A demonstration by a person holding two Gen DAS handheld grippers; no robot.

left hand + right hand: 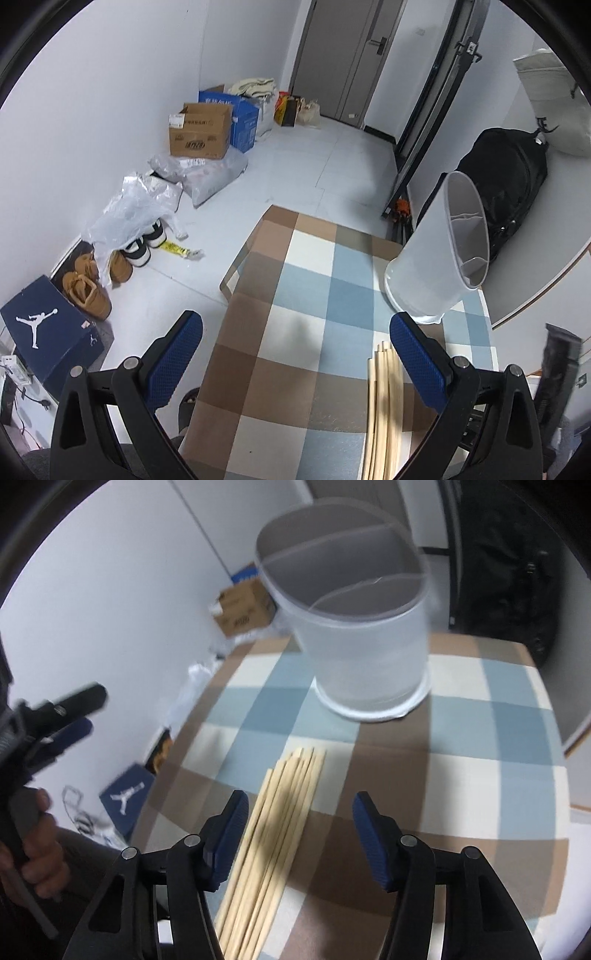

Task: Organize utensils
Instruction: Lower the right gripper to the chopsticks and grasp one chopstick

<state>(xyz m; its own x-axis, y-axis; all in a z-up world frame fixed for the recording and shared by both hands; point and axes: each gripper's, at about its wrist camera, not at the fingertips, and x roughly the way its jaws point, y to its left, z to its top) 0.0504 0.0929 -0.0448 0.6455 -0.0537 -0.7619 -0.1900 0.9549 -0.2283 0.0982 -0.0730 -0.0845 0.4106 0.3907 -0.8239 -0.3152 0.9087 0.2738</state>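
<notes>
Several pale wooden chopsticks (273,834) lie in a bundle on the checked tablecloth (461,782). They also show at the lower right of the left wrist view (382,402). A translucent white utensil holder (354,627) with inner dividers stands on the table beyond them; it shows in the left wrist view (439,258) too. My right gripper (299,808) is open, just above the near end of the chopsticks. My left gripper (295,332) is open and empty over the table's left part; it also shows at the left of the right wrist view (74,716).
The checked tablecloth (303,314) covers a small table. On the floor to the left are a navy shoebox (48,339), tan shoes (88,291), plastic bags (140,206) and cardboard boxes (199,133). A black backpack (509,184) sits behind the holder.
</notes>
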